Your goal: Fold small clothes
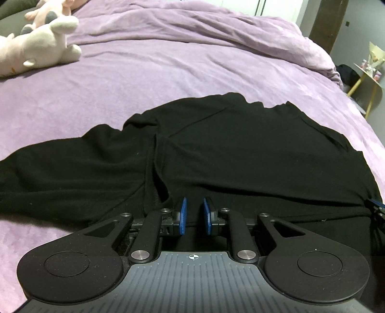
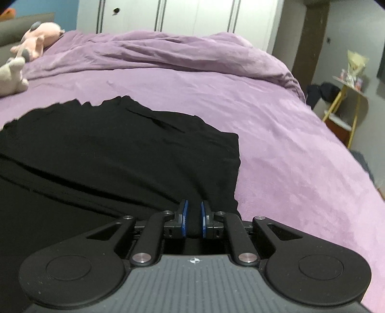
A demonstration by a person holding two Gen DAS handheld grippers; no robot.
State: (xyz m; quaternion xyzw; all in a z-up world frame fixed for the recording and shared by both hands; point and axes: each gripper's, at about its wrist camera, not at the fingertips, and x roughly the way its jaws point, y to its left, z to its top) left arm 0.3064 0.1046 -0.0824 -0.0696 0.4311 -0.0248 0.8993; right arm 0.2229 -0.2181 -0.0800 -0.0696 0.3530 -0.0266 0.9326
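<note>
We're in a home bedroom here. A wide bed with a purple cover (image 2: 276,134) fills the middle of both views, its duvet (image 2: 168,53) bunched up toward the top. Upper left of the frame, a white plush toy (image 1: 41,45) and a pink plush toy (image 2: 38,41) lie on the bed. White wardrobe doors (image 2: 192,14) run across the top of the right view, and at the right edge stands a yellow-legged side table (image 2: 349,96) with small items on it.
</note>
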